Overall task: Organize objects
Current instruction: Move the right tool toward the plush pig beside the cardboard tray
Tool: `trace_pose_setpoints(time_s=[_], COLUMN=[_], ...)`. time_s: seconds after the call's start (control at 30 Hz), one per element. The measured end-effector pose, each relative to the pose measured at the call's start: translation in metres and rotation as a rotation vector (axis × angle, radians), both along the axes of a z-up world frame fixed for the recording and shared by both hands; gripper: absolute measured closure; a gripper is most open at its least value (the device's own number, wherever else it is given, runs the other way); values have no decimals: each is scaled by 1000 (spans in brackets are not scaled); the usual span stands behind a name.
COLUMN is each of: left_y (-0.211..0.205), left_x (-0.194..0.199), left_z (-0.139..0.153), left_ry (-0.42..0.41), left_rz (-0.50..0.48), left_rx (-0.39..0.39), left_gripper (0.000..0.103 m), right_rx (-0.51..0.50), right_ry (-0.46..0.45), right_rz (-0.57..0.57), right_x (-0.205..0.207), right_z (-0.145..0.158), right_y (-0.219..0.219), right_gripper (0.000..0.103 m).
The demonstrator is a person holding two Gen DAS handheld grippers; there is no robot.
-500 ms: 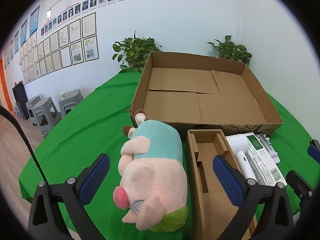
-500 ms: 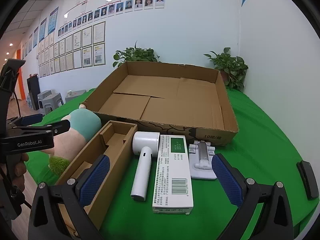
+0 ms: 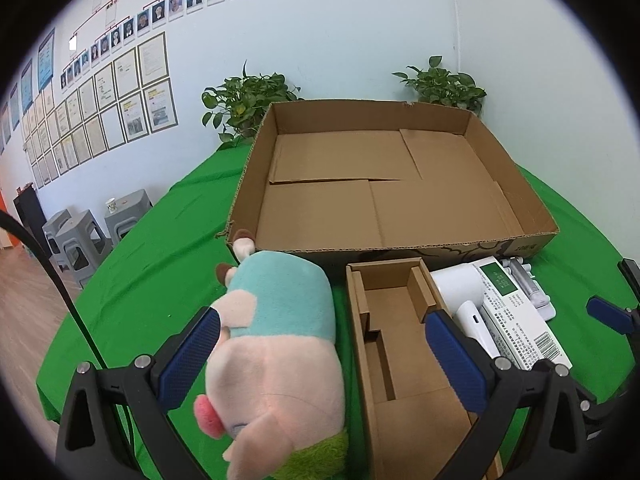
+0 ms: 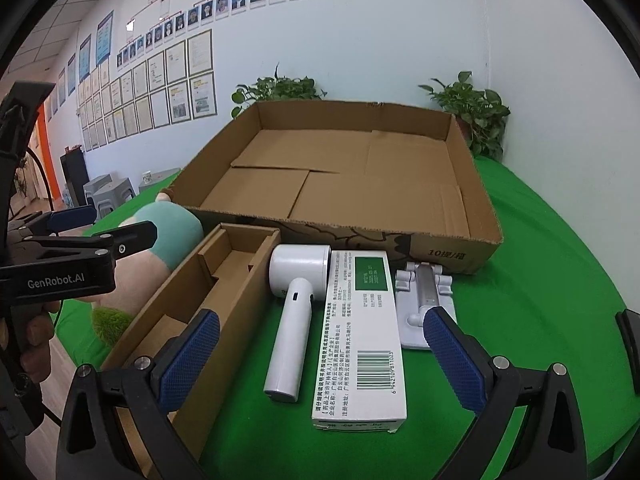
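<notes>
On the table covered with green cloth (image 4: 540, 240) a large, shallow brown cardboard box (image 4: 448, 240) stood open. In front of it 5 things lay in a row: a pink and teal plush pig (image 3: 276, 344), a narrow brown cardboard insert tray with compartments (image 4: 224, 280), a white handheld device with a round head (image 4: 292, 320), a long white carton with a green label and barcode (image 4: 360, 344) and a white folding stand (image 4: 424, 292). The left gripper (image 3: 320, 360) was wide open, holding nothing, its 2 blue pads straddling the pig's body and the tray's near-left edge. The right gripper (image 4: 320, 364) was likewise spread wide and held nothing, poised over the device and carton. 2 potted green plants (image 4: 476, 116) stood behind the box
</notes>
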State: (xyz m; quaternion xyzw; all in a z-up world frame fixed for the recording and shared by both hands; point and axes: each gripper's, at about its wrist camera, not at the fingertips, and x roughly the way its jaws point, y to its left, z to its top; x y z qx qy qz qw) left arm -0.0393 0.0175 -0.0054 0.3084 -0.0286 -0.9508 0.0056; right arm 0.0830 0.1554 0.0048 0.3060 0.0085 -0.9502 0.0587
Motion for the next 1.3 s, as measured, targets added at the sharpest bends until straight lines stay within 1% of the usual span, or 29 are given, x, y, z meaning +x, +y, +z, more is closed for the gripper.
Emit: trace_pose_setpoints(time_s=[0.17, 0.3, 0.53, 0.67, 0.83, 0.93, 1.3], left_y=[1, 0, 1, 1, 0, -1, -3], left_x=[-6, -10, -12, -13, -15, -16, -18], left_z=[-4, -7, -9, -10, -12, -14, -15], left_ry=[-23, -43, -49, -52, -56, -59, -60], left_rz=[9, 12, 18, 16, 19, 23, 21], left_rx=[-12, -1, -1, 1, 2, 8, 17], left_gripper=[1, 1, 1, 1, 1, 1, 1], right_rx=[-11, -16, -25, -42, -37, -17, -14], right_ry=[-31, -42, -56, -82, -81, -66, -89], right_rz=[-15, -12, -19, -34, -37, -28, -38], right_x=[-8, -14, -20, -24, -26, -25, -32], right_z=[-5, -9, -11, -13, -15, -15, -20], right_y=[1, -1, 0, 2, 0, -3, -2], right_gripper=[0, 0, 0, 0, 0, 0, 0])
